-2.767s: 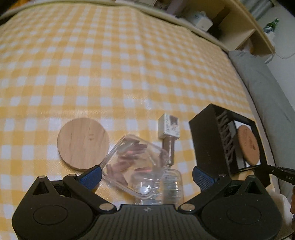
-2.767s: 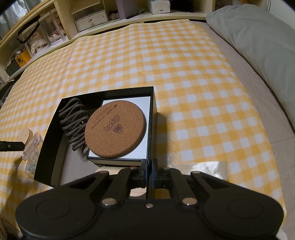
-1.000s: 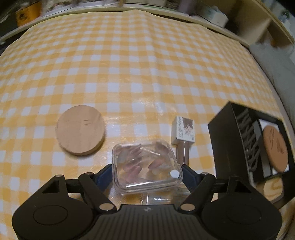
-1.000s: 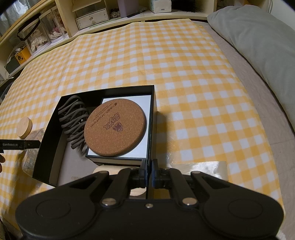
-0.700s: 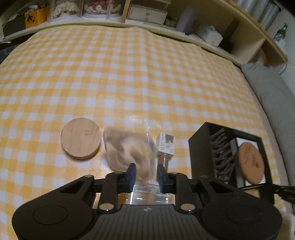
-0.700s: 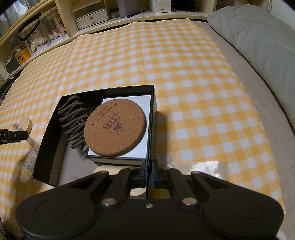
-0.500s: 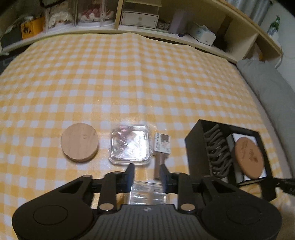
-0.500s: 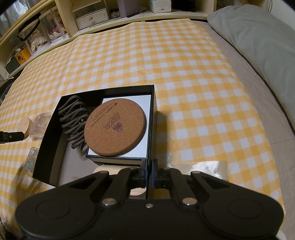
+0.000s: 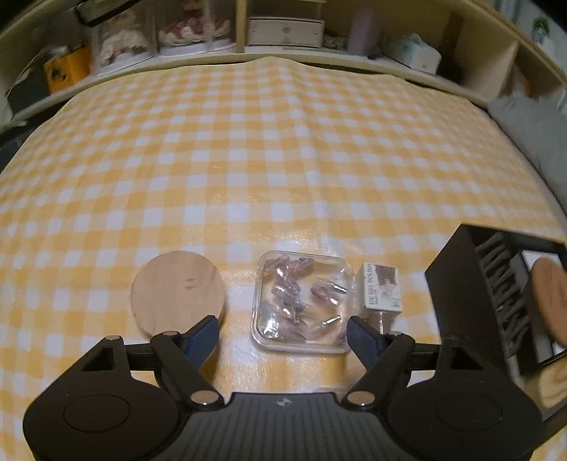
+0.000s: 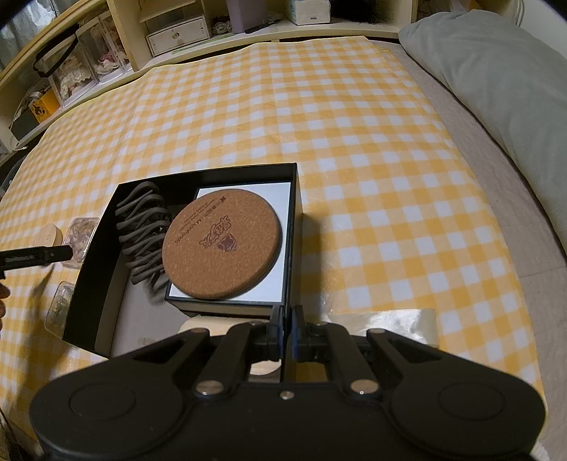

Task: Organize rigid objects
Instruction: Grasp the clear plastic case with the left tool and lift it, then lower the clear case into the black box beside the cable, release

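A clear plastic case of nail tips [image 9: 301, 301] lies flat on the yellow checked cloth. My left gripper [image 9: 283, 335] is just in front of it; its jaws are opening and stand wide around the case's near edge, and neither pad presses on it. A round wooden disc [image 9: 177, 298] lies to the left of the case and a gel polish box [image 9: 381, 287] to its right. My right gripper [image 10: 287, 331] is shut on the near end of the right wall of the open black box [image 10: 106, 248]. The box holds a cork coaster [image 10: 221, 244] and a grey coil [image 10: 145, 227].
A second clear case [image 10: 60, 305] lies left of the black box. Another wooden disc [image 10: 264, 368] shows under the right gripper, with a clear sheet [image 10: 400, 322] to its right. A grey pillow [image 10: 496, 71] borders the cloth on the right. Shelves [image 9: 283, 28] run along the back.
The left gripper let go of the clear case, which now lies flat between the disc and the polish box. Its jaws narrowed, then spread wide again near the case. The right gripper kept still.
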`<state>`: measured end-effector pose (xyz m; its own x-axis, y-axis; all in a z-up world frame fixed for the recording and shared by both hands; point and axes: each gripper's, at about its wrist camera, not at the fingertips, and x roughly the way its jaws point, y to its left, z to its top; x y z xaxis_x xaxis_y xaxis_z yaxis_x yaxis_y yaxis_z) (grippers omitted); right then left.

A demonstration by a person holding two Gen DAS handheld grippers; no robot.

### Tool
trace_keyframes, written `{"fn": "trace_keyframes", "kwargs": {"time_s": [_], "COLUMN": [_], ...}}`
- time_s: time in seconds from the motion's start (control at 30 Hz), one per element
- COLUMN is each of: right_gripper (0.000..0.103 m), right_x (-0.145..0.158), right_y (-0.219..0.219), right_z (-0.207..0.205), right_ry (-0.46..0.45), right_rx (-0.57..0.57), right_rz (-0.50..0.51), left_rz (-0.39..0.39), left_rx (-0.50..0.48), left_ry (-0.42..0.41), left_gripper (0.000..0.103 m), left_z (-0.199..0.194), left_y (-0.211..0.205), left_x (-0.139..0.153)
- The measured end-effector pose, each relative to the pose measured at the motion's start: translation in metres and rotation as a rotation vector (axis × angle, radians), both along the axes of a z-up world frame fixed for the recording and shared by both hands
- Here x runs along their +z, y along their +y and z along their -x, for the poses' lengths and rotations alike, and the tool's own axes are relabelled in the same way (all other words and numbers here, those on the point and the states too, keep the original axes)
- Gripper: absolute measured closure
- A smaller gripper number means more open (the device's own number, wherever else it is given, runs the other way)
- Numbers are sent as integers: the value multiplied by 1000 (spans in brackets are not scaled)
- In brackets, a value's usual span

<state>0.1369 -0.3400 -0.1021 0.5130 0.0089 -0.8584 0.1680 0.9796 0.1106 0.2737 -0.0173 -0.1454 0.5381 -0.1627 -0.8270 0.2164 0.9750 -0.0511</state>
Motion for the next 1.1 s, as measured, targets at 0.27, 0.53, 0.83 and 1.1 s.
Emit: {"fn": "trace_keyframes", "kwargs": {"time_s": [0.27, 0.53, 0.83, 1.1], "right_gripper": [98, 98, 98, 98], "right_x": [0, -1, -1, -1], "right_y": [2, 2, 2, 2], "right_z": [0, -1, -1, -2], "right_ry": [2, 4, 4, 4], "right_rx": [1, 1, 1, 0], "right_rz": [1, -1, 0, -2], "left_rz": [34, 20, -86, -33], "left_rx": [-2, -33, -74, 13], "left_ry": [-33, -10, -35, -72], "left_gripper": [10, 12, 19, 26], "left_z": [-18, -29, -20, -16], "left_y": [-16, -8, -25, -22], "left_x": [-15, -18, -24, -4]}}
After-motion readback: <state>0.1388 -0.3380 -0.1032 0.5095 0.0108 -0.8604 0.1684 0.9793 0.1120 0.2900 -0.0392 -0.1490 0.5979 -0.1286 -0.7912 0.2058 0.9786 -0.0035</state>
